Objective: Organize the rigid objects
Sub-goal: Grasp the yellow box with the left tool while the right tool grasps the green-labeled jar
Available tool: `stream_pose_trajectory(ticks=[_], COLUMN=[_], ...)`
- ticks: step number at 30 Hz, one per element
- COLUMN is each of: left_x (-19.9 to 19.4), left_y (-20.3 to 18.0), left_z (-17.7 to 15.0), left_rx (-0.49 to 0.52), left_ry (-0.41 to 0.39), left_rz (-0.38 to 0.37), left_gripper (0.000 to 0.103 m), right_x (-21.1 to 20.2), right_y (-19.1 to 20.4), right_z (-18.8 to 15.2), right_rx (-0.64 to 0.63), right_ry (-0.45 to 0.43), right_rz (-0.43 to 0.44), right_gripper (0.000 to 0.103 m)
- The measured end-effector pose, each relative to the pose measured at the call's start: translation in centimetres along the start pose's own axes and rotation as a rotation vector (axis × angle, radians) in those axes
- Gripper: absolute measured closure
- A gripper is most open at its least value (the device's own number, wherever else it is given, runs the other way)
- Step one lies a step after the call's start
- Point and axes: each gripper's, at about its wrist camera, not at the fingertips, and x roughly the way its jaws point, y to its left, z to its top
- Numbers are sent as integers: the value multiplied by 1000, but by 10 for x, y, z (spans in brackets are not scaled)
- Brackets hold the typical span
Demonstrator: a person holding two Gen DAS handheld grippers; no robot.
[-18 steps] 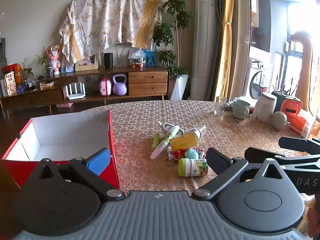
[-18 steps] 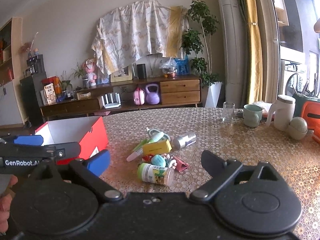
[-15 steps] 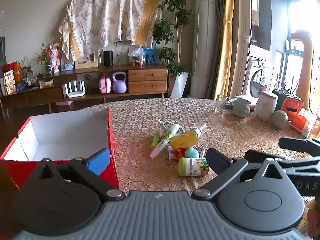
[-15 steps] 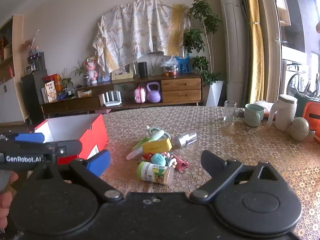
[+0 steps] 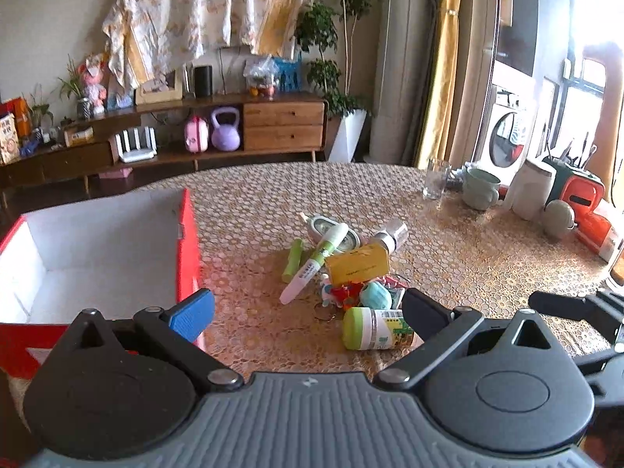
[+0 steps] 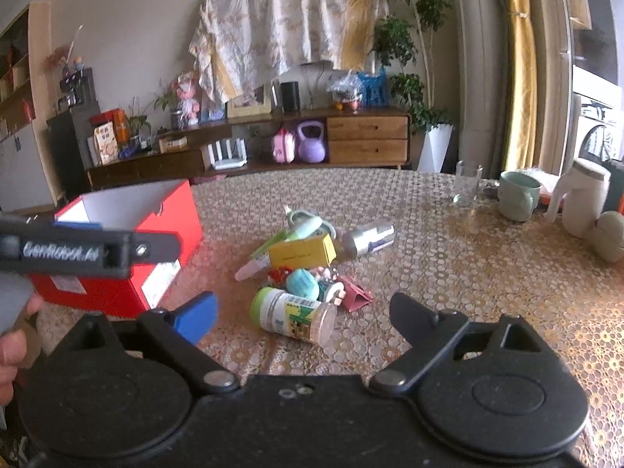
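A pile of small objects lies mid-table: a green-capped bottle (image 5: 374, 329) on its side, a yellow box (image 5: 358, 264), a white-and-green pen (image 5: 314, 263), a silver-capped bottle (image 5: 392, 232) and a teal ball (image 5: 375, 295). An open red box (image 5: 189, 241) with a white inside stands to the left. My left gripper (image 5: 308, 310) is open and empty, just short of the green-capped bottle. My right gripper (image 6: 302, 314) is open and empty, with the green-capped bottle (image 6: 292, 314) between its fingers' line of sight. The red box (image 6: 156, 230) shows left there.
A glass (image 5: 435, 183), a green mug (image 5: 479, 189), a white jug (image 5: 530, 189) and an orange item (image 5: 585, 210) stand at the table's far right. The left gripper's body (image 6: 78, 251) crosses the right wrist view at left. A sideboard stands beyond the table.
Both grippers have moved forward and slightly down toward the pile, which looks larger and nearer. Both stay open and empty. Nothing on the table has moved.
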Motion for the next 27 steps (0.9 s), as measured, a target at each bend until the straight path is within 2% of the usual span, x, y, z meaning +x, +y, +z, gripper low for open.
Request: stream_pose_trajectory(ticks=[4,7,13,23,27], left_x=[32,58,98,160,179], left_y=[-8,-14,-24,-41,-39], left_z=[9,17,35,57,65], left_rx=[6,18,53,72,16], left_ry=[78,131,175,293,349], left_rz=[24,9,18,23,10], left_gripper=[0,0,0,0,0], right_x=[19,33,63,97,106], right_y=[-1,1,7,17,16], right_z=[-1,0,-4,-13,-15], right_rx=[-43,-69,-163,-276,-316], right_ry=[32,60,133,141,155], right_rz=[15,53,69,79,96], right_gripper=[9,13,16,16,16])
